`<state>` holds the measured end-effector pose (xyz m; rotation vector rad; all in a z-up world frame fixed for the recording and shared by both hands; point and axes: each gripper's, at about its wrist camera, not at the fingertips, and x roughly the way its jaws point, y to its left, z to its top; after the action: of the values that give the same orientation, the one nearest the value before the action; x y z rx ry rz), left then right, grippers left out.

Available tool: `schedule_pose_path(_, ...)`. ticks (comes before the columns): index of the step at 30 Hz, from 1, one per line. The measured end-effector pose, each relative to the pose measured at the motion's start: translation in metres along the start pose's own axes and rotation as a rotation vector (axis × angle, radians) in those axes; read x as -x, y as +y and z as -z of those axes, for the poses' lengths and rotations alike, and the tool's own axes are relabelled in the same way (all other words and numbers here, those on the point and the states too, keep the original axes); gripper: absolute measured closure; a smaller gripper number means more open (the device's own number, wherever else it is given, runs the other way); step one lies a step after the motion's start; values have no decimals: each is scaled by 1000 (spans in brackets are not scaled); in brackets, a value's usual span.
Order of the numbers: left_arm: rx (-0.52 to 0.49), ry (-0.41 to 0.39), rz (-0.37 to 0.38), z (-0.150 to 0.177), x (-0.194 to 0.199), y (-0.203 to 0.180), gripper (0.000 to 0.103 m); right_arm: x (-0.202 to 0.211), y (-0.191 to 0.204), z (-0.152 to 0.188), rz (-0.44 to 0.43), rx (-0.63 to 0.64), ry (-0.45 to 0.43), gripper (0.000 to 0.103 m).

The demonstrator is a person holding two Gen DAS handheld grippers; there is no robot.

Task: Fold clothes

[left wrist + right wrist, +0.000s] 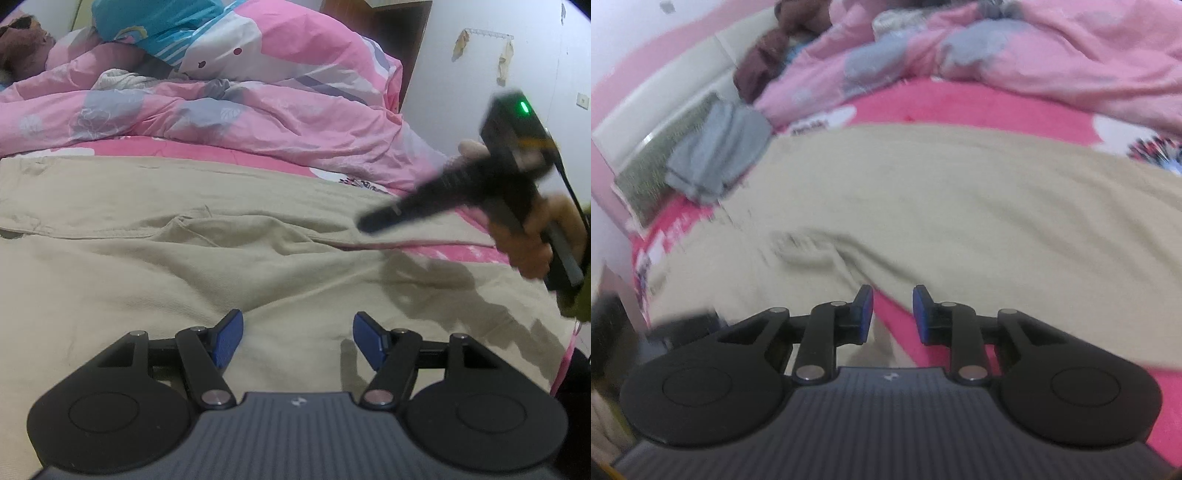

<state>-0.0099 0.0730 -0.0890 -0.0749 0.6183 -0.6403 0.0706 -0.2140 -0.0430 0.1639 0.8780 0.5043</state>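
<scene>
**Both claws empty above the beige trousers — the grab is where it can slip**

The left gripper (298, 334) hangs with its blue pads (229, 338) wide apart and nothing between them, low over the beige trousers (192, 258), which lie spread flat across the pink bed sheet (122, 144). The right gripper (893, 314) has a narrower gap between its pads but is also parted and empty; it sits over the near edge of the same garment, where a wedge of pink sheet shows between two stretches of cloth (probably the split between the legs, though the blur makes that a guess).

Risks, as I judge them:
- A pinch taken here could catch the sheet along with the trouser fabric, so a lift drags bedding.
- Closing on only the top layer would pull the layers apart and leave a crooked fold.
- The right gripper's view is smeared, so aim at the hem may be off.
- The rumpled pink duvet (258, 110) lies just beyond the far edge; a fold thrown that way may land on it.
- A small grey folded garment (716, 155) sits near the trousers' left end and could be knocked.

Printed marks on the sheet are too blurred to read; no brand or label is legible anywhere.
</scene>
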Motion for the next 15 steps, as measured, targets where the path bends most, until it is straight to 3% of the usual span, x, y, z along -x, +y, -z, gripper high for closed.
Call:
schedule_pose_path(8, -80, -37, 66, -24, 2, -27, 38, 29, -18, 40, -30, -51, -9, 84)
schedule_pose_path(12, -139, -20, 101, -35, -25, -48, 38, 38, -12, 61, -57, -7, -17, 87)
schedule_pose_path(15, -152, -7, 121, -38, -45, -58, 39, 40, -2, 76, -22, 72, -37, 87)
